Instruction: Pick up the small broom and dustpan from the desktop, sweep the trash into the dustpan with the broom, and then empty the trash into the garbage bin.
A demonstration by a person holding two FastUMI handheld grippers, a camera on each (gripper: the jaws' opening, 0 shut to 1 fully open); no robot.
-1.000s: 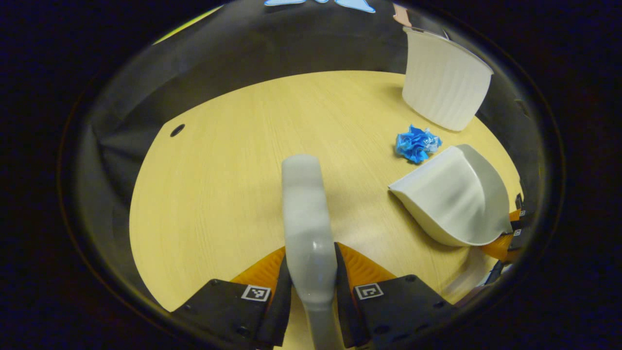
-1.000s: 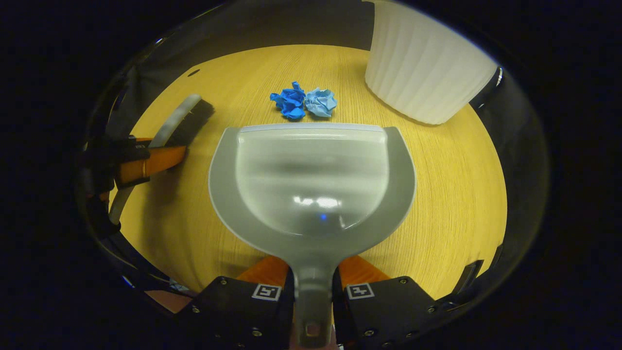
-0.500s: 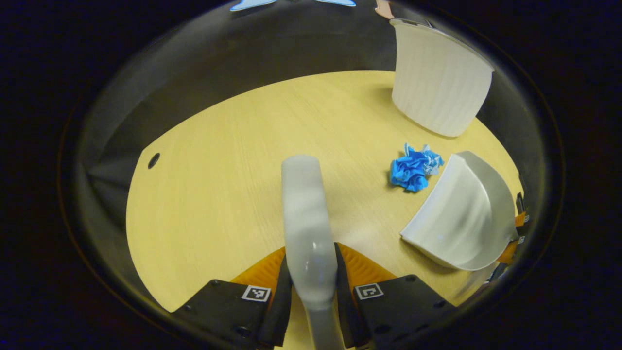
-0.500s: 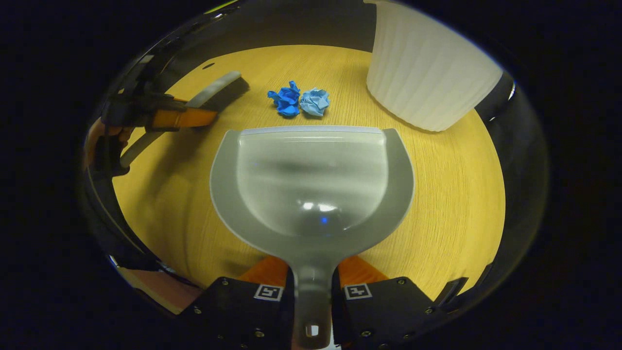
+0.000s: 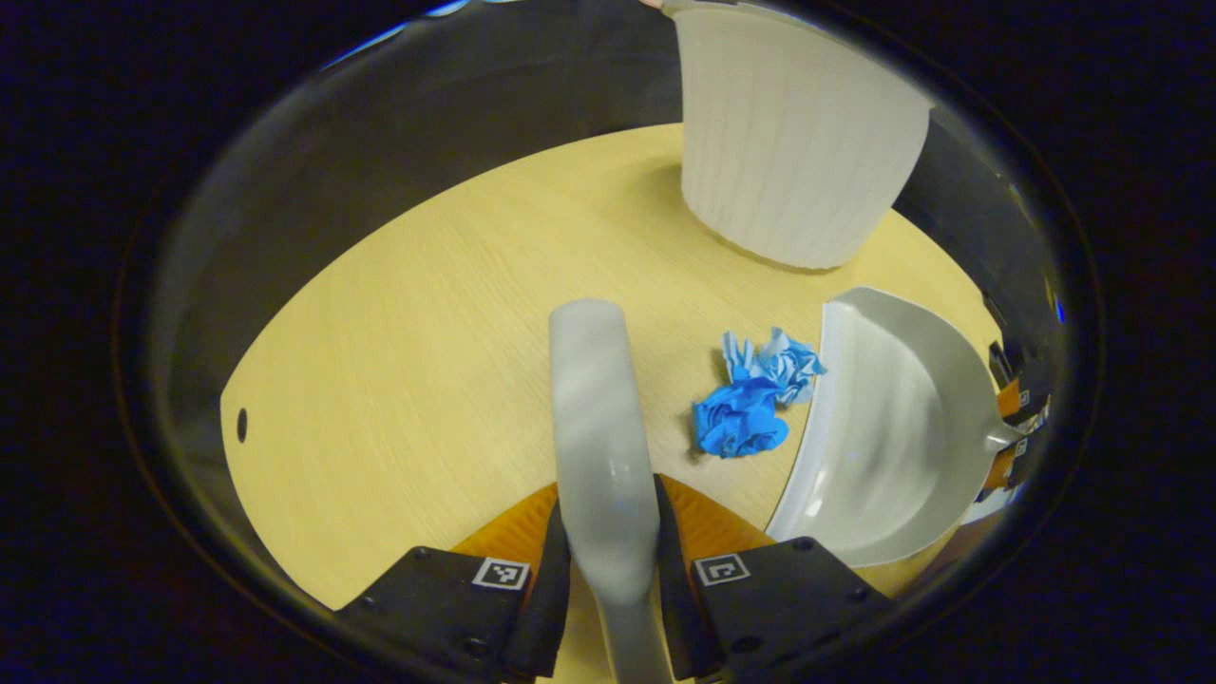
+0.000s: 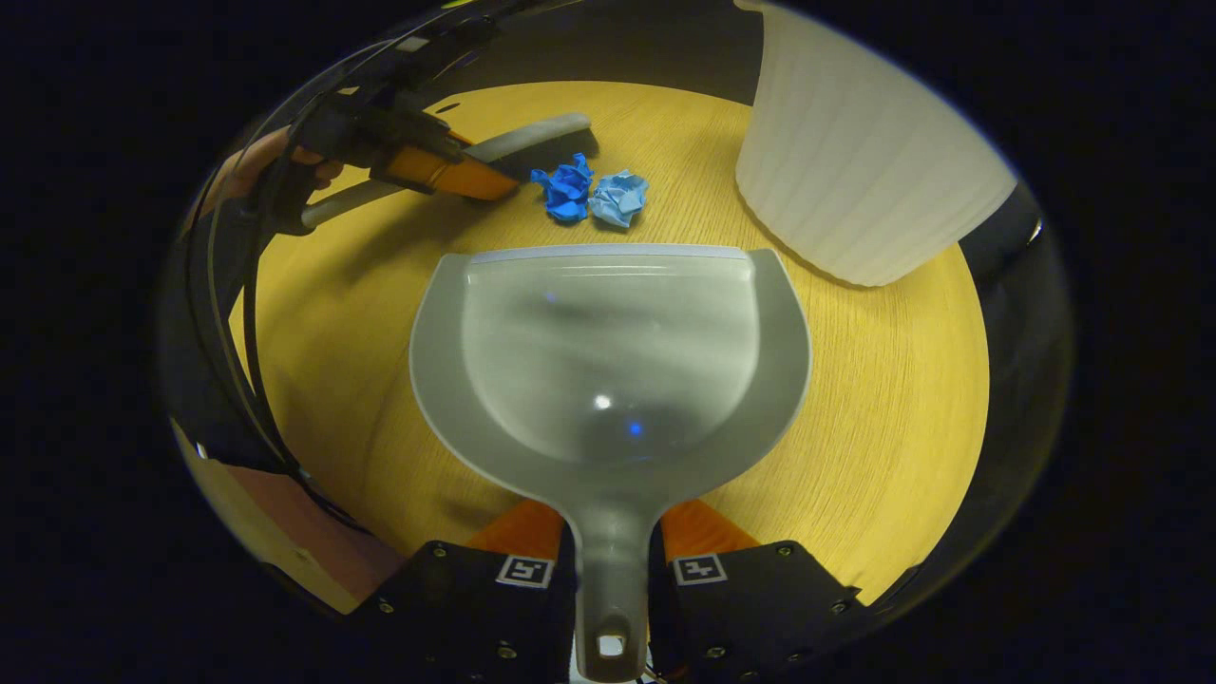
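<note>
Two sets of tongs are closed on tools: the right tongs [image 6: 610, 570] are clamped on the dustpan [image 6: 610, 351] handle, the left tongs [image 5: 608, 560] on the broom [image 5: 598, 427] handle. The dustpan's lip is set on the worktop [image 6: 883, 380], apparently touching it. Just beyond lie two crumpled blue paper balls [image 6: 589, 195], with the broom head beside them. Farther back stands the white garbage bin [image 6: 855, 161].

Left gripper view: broom [image 5: 594, 418] centre-bottom between the fingers of the left gripper [image 5: 608, 589]; 2 paper wads [image 5: 755, 404] right of it, touching the dustpan [image 5: 883, 437] lip at right; bin [image 5: 788, 142] upper right on the table [image 5: 399, 351]. Right gripper view: dustpan [image 6: 608, 351] centre, wads [image 6: 589, 195] just above its lip, broom [image 6: 532, 138] upper left beside them, bin [image 6: 864, 161] upper right.
</note>
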